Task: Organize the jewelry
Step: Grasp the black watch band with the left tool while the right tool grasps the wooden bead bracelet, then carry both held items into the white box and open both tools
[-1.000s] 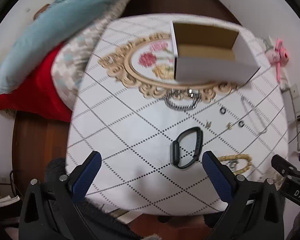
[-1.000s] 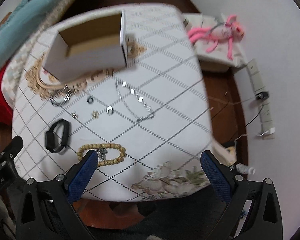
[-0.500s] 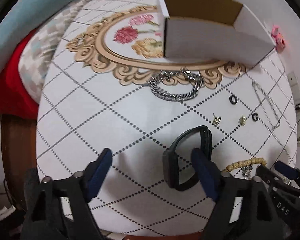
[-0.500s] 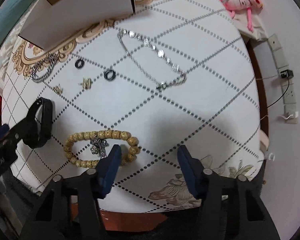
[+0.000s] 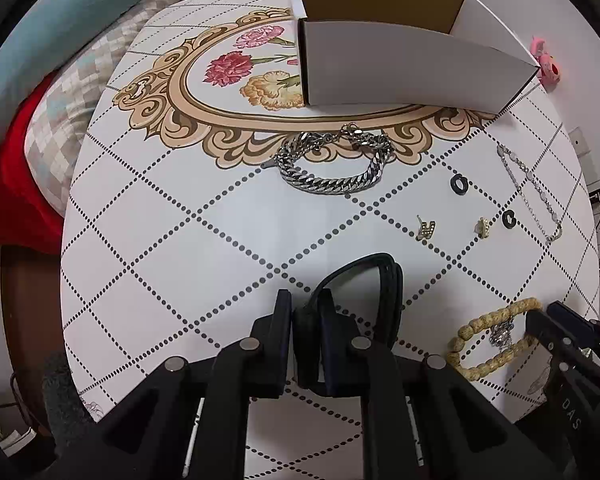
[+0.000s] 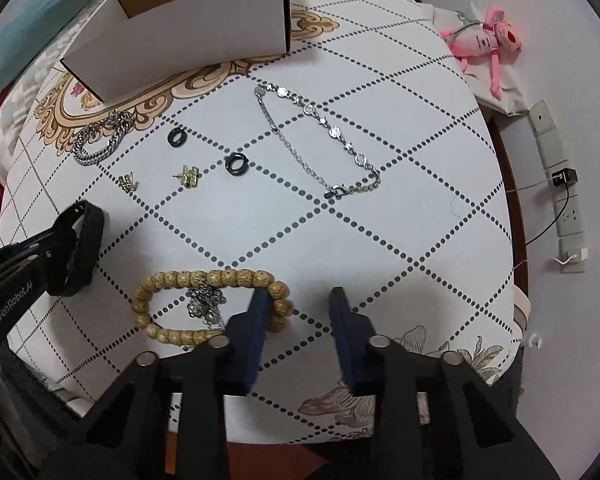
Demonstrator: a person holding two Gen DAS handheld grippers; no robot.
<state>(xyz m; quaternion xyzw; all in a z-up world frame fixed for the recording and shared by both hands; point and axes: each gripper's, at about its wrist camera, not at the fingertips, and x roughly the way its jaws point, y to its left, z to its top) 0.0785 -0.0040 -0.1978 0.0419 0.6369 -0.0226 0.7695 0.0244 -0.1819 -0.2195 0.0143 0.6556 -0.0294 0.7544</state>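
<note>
One label: "GenRobot.AI" on left tool (image 6: 40, 256).

Your left jaws pinch the black band (image 5: 384, 280); the wooden bead bracelet (image 6: 204, 304) seemingly straddles the right's left jaw.

White walls (image 6: 572, 52) (a power strip (image 6: 562, 184) mounted), dark wooden floor (image 5: 24, 320), cushions (image 5: 52, 40) beside the table (image 5: 172, 272).

Counter (image 6: 440, 184) covered by diamond-dotted cloth; on it are laid a white box (image 5: 400, 76), steel chain (image 5: 332, 164), thin bracelet (image 6: 320, 140), two black rings (image 6: 236, 163), earrings (image 6: 190, 176), bead bracelet (image 6: 204, 280), black band (image 5: 380, 280).
</note>
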